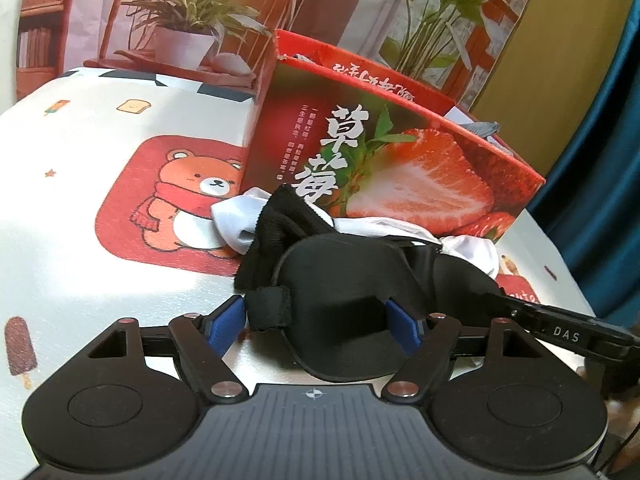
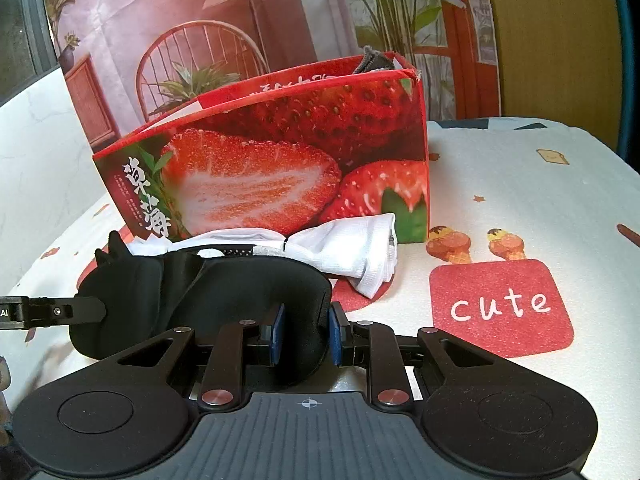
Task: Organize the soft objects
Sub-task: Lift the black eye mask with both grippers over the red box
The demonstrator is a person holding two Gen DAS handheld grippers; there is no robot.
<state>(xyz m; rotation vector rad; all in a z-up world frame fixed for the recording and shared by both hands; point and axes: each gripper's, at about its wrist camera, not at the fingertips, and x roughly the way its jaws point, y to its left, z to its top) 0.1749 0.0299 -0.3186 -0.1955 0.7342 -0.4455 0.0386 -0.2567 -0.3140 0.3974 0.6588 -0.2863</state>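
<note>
A black padded eye mask (image 1: 344, 272) lies on the table in front of a red strawberry box (image 1: 400, 160). A white cloth (image 1: 236, 220) lies under and behind it. My left gripper (image 1: 320, 320) is open, its blue pads on either side of the mask's near cup. In the right wrist view my right gripper (image 2: 306, 332) is shut on the other end of the eye mask (image 2: 224, 292), blue pads pressed on its edge. The white cloth (image 2: 352, 252) lies against the strawberry box (image 2: 280, 168). A grey fabric item (image 2: 374, 62) pokes out of the box.
The table carries a white cartoon-print cloth (image 1: 120, 128) with a bear patch and a red "cute" patch (image 2: 500, 308). A printed backdrop with plants and a chair (image 1: 192, 20) stands behind the box. A blue curtain (image 1: 600, 160) hangs at the right.
</note>
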